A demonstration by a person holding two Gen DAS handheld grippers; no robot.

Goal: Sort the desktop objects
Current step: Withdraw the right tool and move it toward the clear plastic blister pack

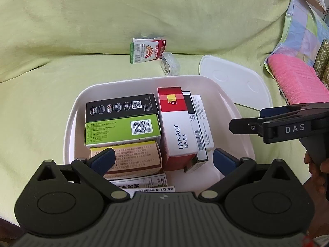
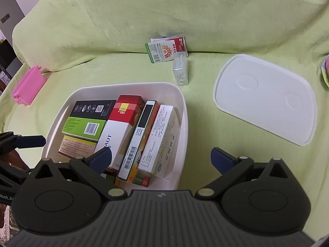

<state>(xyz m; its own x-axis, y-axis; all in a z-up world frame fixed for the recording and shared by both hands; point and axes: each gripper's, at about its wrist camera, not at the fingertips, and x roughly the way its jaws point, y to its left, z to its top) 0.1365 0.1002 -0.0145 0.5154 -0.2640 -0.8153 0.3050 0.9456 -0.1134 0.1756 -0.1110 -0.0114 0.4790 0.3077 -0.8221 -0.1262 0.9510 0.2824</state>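
Bin: the white bin (image 2: 181, 111) sits on the green cover (image 2: 123, 20), already packed with upright and flat boxes, among them the red-and-white box (image 1: 176, 127) and the green box (image 1: 123, 129).
Loose items: the clear plastic case (image 2: 181, 70) lies just beyond the bin's far rim, touching the green-and-red card packet (image 2: 164, 49); a pink box (image 2: 28, 88) lies well apart at the far left.
Lid: the white lid (image 2: 265, 100) lies flat beside the bin, off it.
Left gripper: the left gripper (image 1: 162, 160) hovers over the bin's near side, fingers spread wide, holding nothing.
Right gripper: the right gripper (image 2: 160, 158) hovers over the bin's near right edge, fingers also wide and empty.
Step in hand (judgement): probably fetching the remaining loose items.
Method: approach the clear case from above, span its narrow sides, and close gently, since thin plastic may flex or slip.
Placement: free space looks scarce; the gap along the bin's far wall seems the best slot.
Risk: dragging the card packet along with the case.
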